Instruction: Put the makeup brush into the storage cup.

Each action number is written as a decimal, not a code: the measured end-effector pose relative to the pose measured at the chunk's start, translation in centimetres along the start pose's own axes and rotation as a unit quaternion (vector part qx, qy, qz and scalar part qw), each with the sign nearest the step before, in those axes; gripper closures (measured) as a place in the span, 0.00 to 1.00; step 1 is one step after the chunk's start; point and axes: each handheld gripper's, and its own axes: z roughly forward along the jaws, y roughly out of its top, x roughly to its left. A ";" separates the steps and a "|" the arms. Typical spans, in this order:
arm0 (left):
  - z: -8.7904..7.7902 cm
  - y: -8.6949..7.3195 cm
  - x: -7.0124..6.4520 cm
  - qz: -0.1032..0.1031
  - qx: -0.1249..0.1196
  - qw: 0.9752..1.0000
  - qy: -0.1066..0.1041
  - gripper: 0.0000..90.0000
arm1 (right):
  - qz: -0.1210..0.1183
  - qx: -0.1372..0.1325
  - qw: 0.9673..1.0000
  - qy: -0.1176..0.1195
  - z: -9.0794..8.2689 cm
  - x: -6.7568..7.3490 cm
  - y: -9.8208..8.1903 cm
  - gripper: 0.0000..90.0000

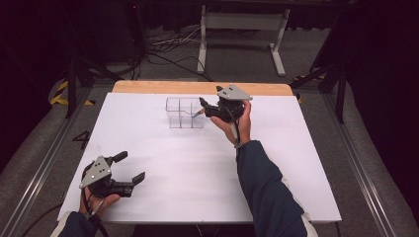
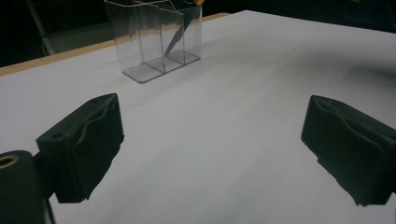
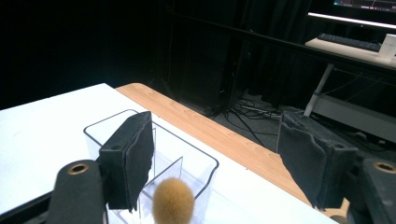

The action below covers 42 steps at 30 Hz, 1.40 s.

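Looking down from the high view first: the clear organizer (image 1: 185,113) sits near the far edge of the white table (image 1: 163,163), and the right gripper (image 1: 203,107) is up at its right side, jaws pointed toward it. A thin brush handle (image 1: 198,113) leans inside the right-hand compartment, just by the jaw tips. The left gripper (image 1: 129,167) is way back at the near left corner, resting low on the table, well apart from everything, jaws spread with nothing in them.

Left gripper view: both black jaws stand wide apart over bare table. Farther off you can see the organizer (image 2: 156,39) with the dark handle (image 2: 180,35) tilted inside its right compartment, a bit of yellow-orange at the top.

Right gripper view: jaws are released, wide apart, nothing pressed between the pads. The brush's fuzzy tan head (image 3: 173,201) pokes up between and below them, apart from both pads, standing in the organizer (image 3: 154,154) compartment right under the gripper. So the brush is in the box, not gripped.
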 end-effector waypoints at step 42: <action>0.0 -0.1 0.0 0.006 0.003 1.000 0.011 0.07 | -0.017 0.000 1.000 -0.022 -5.9 -0.4 -2.5 0.14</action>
